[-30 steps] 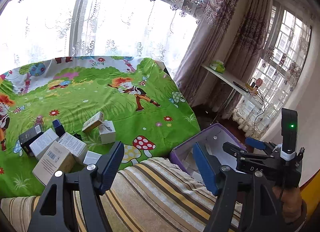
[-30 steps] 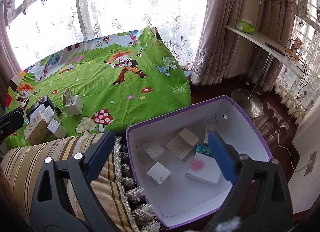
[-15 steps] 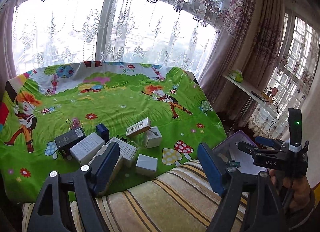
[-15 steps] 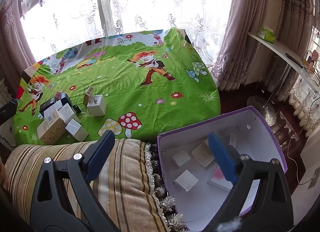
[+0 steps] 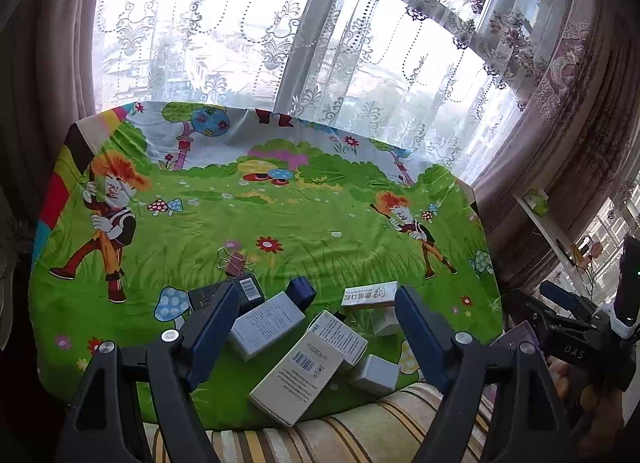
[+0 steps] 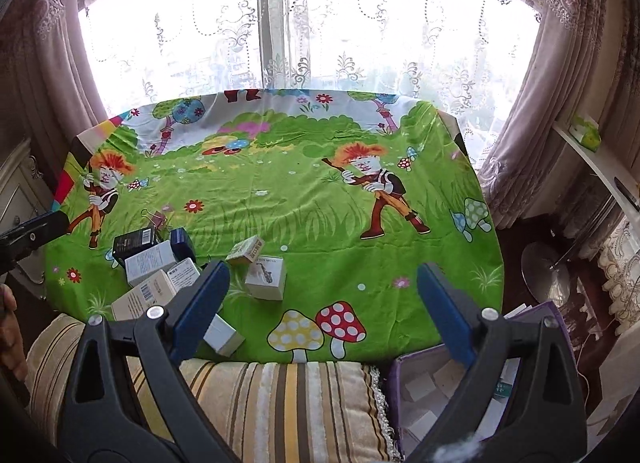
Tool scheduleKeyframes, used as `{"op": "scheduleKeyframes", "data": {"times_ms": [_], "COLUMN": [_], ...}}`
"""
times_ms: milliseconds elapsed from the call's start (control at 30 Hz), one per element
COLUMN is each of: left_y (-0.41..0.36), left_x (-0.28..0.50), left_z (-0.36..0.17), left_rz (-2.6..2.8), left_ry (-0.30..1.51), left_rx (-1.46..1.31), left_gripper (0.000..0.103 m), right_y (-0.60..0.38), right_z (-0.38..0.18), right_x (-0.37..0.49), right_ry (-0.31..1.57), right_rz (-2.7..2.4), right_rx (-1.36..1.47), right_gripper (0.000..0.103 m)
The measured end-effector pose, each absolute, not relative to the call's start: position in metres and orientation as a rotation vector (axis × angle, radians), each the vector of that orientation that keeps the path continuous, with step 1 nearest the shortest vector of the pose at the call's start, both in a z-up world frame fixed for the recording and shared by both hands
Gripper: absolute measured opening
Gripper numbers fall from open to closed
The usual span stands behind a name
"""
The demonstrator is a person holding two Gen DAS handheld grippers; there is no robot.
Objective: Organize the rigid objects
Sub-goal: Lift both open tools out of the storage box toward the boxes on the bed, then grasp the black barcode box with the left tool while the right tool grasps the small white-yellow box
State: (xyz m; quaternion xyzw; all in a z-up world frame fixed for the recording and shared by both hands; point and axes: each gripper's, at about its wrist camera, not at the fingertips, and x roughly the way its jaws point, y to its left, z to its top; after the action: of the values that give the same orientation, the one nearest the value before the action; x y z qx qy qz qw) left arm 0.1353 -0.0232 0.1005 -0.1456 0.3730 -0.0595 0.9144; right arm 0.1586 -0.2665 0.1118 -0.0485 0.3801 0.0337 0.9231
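A cartoon-print green sheet point(image 5: 280, 223) covers the table. At its near edge, left of the red mushroom print, small cartons point(image 5: 296, 379) lie in a loose cluster; a saxophone-printed box point(image 6: 266, 277) stands just right of them. Off the sheet's near right corner sits a purple box point(image 6: 404, 391) holding more cartons. The left gripper point(image 5: 308, 329) hangs over the cluster, jaws spread, just widened, nothing between. The right gripper point(image 6: 324, 303) is likewise spread and empty.
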Motion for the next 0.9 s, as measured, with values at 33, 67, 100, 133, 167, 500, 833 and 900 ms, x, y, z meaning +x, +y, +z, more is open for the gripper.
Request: {"op": "scheduleKeyframes", "data": {"times_ms": [33, 67, 100, 133, 167, 500, 833, 900], "left_y": [-0.019, -0.014, -0.01, -0.007, -0.004, 0.031, 0.046, 0.045], "left_x": [0.143, 0.15, 0.156, 0.162, 0.167, 0.199, 0.196, 0.196], "left_z": [0.1, 0.098, 0.097, 0.096, 0.094, 0.05, -0.011, -0.013], "left_rz": [-0.103, -0.087, -0.07, -0.053, -0.04, 0.089, 0.069, 0.066], "left_ry": [0.782, 0.792, 0.8, 0.809, 0.817, 0.847, 0.935, 0.932], "left_rx": [-0.316, -0.336, -0.356, -0.375, -0.396, -0.512, -0.598, -0.589], "left_gripper": [0.081, 0.081, 0.081, 0.081, 0.081, 0.081, 0.081, 0.081], "right_y": [-0.261, -0.256, -0.25, -0.245, -0.241, -0.212, -0.225, -0.227], "right_z": [0.113, 0.115, 0.117, 0.118, 0.118, 0.068, 0.008, 0.002], "right_x": [0.168, 0.176, 0.183, 0.191, 0.198, 0.242, 0.249, 0.255], "right_ry": [0.787, 0.788, 0.785, 0.789, 0.795, 0.877, 0.97, 0.986], "right_rz": [0.062, 0.06, 0.062, 0.054, 0.049, 0.049, 0.236, 0.269], "right_rx": [-0.101, -0.099, -0.095, -0.093, -0.086, -0.038, 0.03, 0.047], "right_gripper": [0.096, 0.096, 0.096, 0.096, 0.096, 0.099, 0.099, 0.099]}}
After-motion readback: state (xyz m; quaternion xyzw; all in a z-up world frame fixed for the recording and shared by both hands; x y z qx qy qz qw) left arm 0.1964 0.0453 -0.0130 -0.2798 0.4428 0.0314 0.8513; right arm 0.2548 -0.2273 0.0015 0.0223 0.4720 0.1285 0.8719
